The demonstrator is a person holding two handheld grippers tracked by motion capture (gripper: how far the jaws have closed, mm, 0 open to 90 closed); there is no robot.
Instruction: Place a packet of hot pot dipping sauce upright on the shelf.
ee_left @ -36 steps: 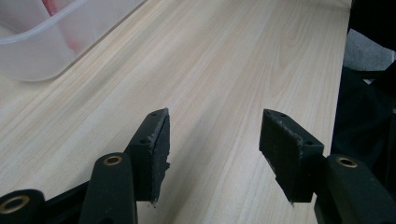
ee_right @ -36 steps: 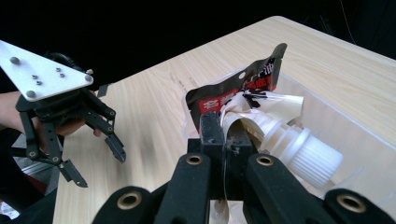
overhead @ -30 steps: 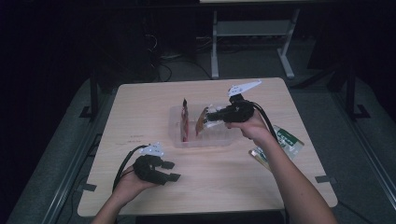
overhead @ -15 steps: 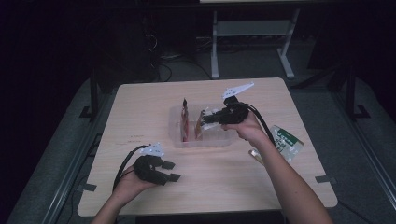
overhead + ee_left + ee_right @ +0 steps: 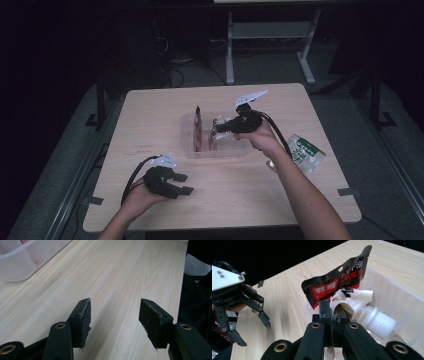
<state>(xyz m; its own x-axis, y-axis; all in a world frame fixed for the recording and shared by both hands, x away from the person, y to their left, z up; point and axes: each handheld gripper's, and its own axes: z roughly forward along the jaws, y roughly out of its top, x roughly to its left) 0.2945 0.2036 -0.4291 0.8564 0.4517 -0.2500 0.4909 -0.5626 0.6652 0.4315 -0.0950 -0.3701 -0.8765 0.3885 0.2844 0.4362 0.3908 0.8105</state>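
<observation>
My right gripper (image 5: pixel 216 126) hangs over a clear plastic container (image 5: pixel 220 150) in the middle of the table. Its jaws (image 5: pixel 332 308) are shut on the crumpled edge of a whitish spout pouch (image 5: pixel 359 296) with a ribbed white cap (image 5: pixel 378 322), held just inside the container. A black and red snack packet (image 5: pixel 337 280) stands upright in the container behind the pouch, also seen from above (image 5: pixel 198 127). My left gripper (image 5: pixel 182 183) rests low near the front left of the table, open, with bare wood between its fingers (image 5: pixel 82 315).
A green and white packet (image 5: pixel 304 152) lies on the table right of the container, beside my right forearm. The container's corner (image 5: pixel 17 262) shows far off in the left gripper view. The table edge runs close behind the left hand.
The right gripper has edged slightly to the left over the container with the pouch still in it. The left gripper has stayed where it was.
</observation>
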